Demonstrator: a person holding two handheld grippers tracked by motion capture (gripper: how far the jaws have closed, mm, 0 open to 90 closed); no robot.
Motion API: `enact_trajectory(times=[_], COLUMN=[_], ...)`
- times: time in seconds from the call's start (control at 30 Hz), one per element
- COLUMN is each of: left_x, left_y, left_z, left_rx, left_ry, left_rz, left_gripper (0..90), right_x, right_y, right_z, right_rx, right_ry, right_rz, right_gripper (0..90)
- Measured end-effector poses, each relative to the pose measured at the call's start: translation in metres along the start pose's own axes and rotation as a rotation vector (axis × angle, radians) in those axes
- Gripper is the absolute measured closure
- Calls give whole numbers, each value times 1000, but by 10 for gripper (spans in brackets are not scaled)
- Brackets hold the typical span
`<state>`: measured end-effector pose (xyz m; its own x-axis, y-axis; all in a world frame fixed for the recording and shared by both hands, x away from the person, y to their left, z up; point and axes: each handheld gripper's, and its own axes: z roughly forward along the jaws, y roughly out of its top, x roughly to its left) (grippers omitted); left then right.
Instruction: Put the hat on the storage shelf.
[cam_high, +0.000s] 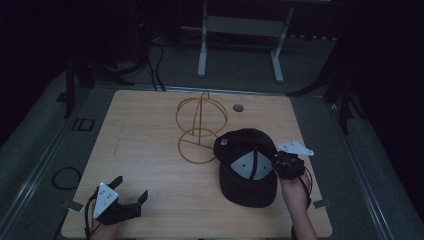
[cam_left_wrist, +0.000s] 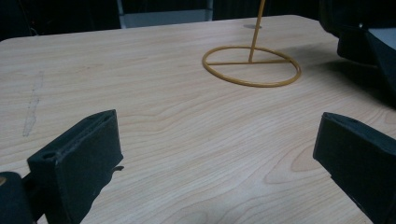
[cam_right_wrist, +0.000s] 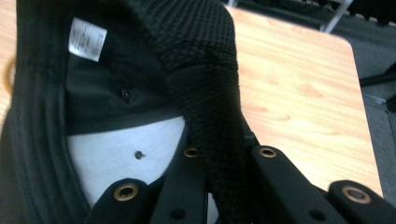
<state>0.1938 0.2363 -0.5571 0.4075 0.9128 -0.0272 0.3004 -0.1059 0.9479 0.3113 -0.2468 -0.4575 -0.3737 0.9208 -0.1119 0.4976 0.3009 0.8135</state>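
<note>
Now right gripper (cam_high: 274, 161) pinching cap (cam_high: 245, 187) rim, near table (cam_high: 150, 150) edge.

Dim room, edges near black. Light falls mainly on the bench (cam_high: 150, 150), a pale wood-grain top with rounded corners. A small round grommet (cam_high: 238, 107) sits near its far edge, and a faint grey scuff (cam_high: 117, 140) marks the left part. Grey carpet floor (cam_high: 35, 130) surrounds it. Behind the bench stands a white frame (cam_high: 240, 30) on two legs with flat feet. Black cables (cam_high: 157, 65) trail across the floor at far left; one cable loop (cam_high: 65, 177) lies beside the bench's left side. Dark stand legs (cam_high: 345, 100) at right.
</note>
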Motion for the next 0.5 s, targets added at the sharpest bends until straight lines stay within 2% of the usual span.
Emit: enact_trajectory(times=[0.17, 0.27, 0.37, 0.43, 0.5], left_x=[-2, -5, -12, -17, -22], left_y=[0, 1, 3, 5, 8], left_z=[0, 2, 5, 8, 12], left_rx=[-19, -11, -3, 4, 30], left_ry=[2, 1, -21, -57, -99], left_rz=[26, 31, 31, 18, 2], left_gripper=[15, 16, 16, 15, 16], right_x=[0, -1, 1, 2, 4], right_y=[8, 12, 17, 20, 23], right_z=[-13, -21, -27, -31, -35], right_rx=[-54, -92, -120, -135, -147], right_ry=[25, 49, 60, 66, 68], right_rz=[15, 23, 26, 23, 20], right_gripper=[885, 885, 886, 886, 886])
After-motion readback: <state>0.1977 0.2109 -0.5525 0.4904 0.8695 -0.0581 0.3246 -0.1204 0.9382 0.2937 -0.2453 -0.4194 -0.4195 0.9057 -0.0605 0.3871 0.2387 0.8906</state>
